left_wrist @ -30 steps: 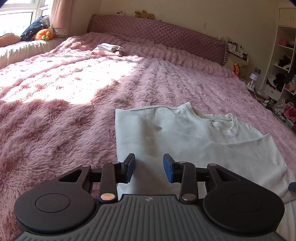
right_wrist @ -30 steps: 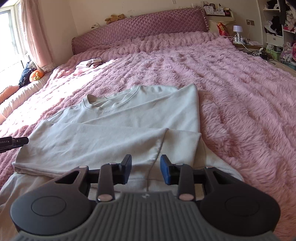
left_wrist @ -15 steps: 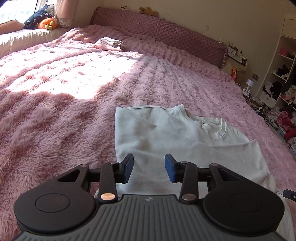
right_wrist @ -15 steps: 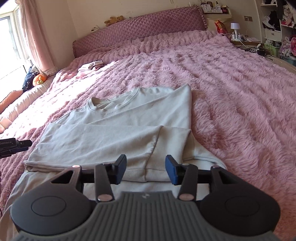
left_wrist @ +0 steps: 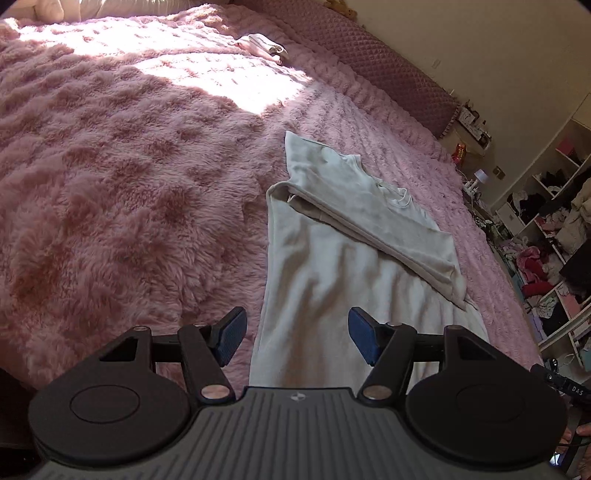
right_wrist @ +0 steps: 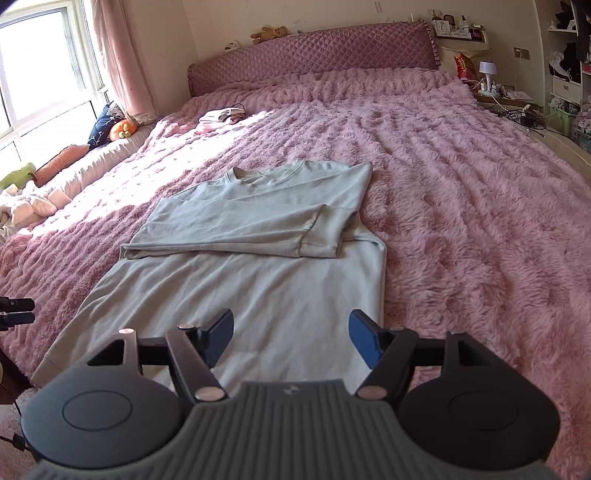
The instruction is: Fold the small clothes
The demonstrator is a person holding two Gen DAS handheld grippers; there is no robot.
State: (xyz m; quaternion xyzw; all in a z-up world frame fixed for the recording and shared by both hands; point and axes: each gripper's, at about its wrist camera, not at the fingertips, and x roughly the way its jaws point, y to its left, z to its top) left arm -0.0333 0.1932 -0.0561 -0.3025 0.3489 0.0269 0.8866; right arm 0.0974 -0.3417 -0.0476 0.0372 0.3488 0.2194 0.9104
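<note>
Pale, one sweatshirt [right_wrist: 258, 295] on one pink blanket [right_wrist: 480, 221]; two folded sleeves.

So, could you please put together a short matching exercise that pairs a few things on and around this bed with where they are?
Things:
1. pale sweatshirt
2. teddy bear
3. small pile of clothes
4. white lamp

Places:
A. on top of the headboard
B. on the bedside ledge at the right
C. spread on the blanket near the foot of the bed, sleeves folded across
D. far up the bed, in the sunlit patch

Pairs: 1-C, 2-A, 3-D, 4-B
</note>
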